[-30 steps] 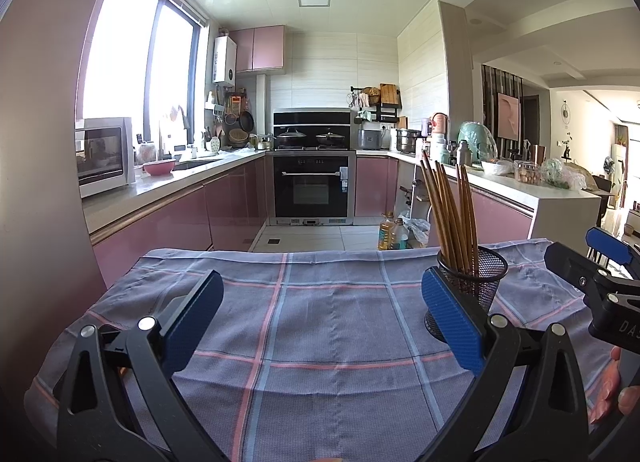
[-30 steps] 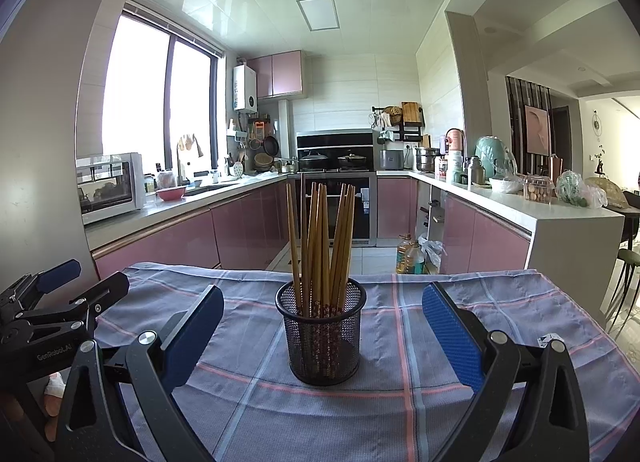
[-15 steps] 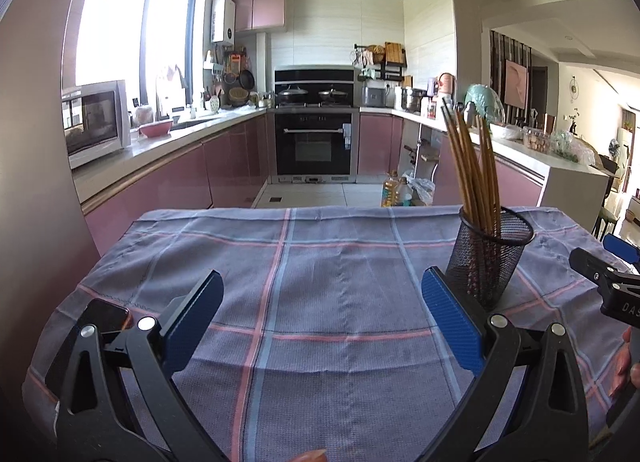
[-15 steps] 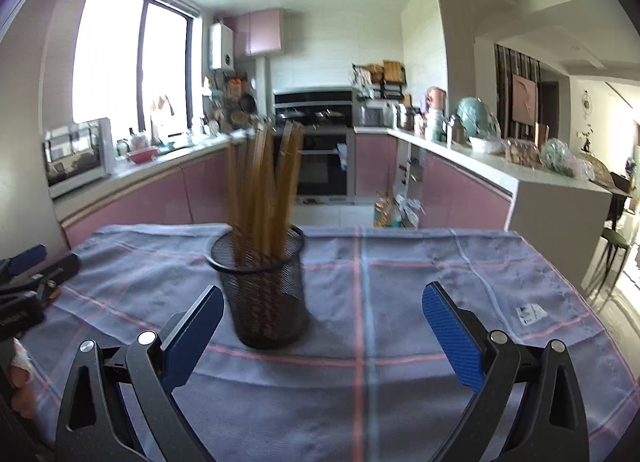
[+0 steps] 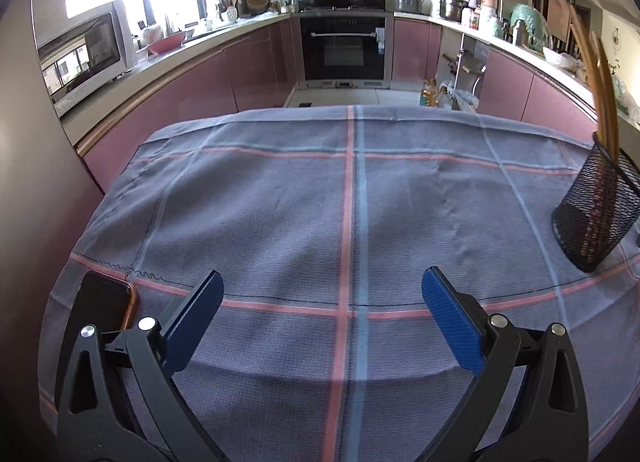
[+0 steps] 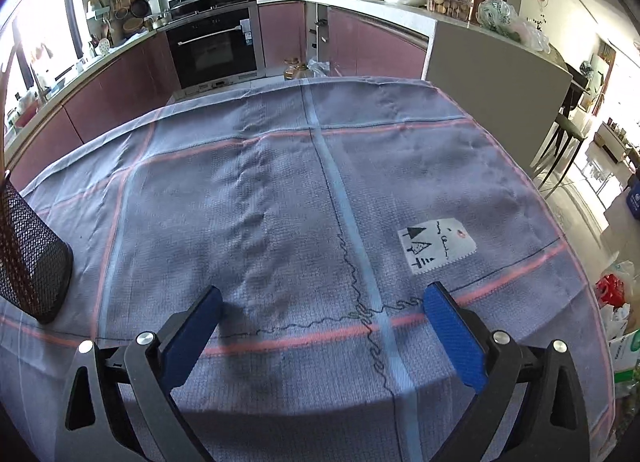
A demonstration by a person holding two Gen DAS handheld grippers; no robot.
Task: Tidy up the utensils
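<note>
Ahead of the left gripper: a checked tablecloth (image 5: pixel 280 202) spreads out with nothing lying on it between the fingers.
Left gripper (image 5: pixel 322 308): jaws spread wide, holding nothing, hanging over the near part of the cloth.
Holder, left view: a black mesh holder (image 5: pixel 592 210) stands far off to the gripper's right and a little forward, at the frame edge.
Chopsticks, left view: wooden chopsticks (image 5: pixel 600 90) stand in the holder, long axis near vertical, tops up and fanned slightly; the fisheye makes them seem to lean.
Phone: a dark phone (image 5: pixel 102 304) lies flat just left of the left finger.
Ahead of the right gripper: more bare cloth (image 6: pixel 280 202), with a small white printed label (image 6: pixel 436 246) forward and to the right of the right finger.
Right gripper (image 6: pixel 320 308): jaws wide apart, empty.
Holder, right view: the same mesh holder (image 6: pixel 28 258) sits far left of this gripper; its chopsticks are all but cut off by the frame.
Progress: no loose utensil shows on the cloth in either view and the chopsticks are gathered upright in the holder, so the sorting looks finished or nearly so.
Left to do: judging from this, little more than drawing both grippers clear.
</note>
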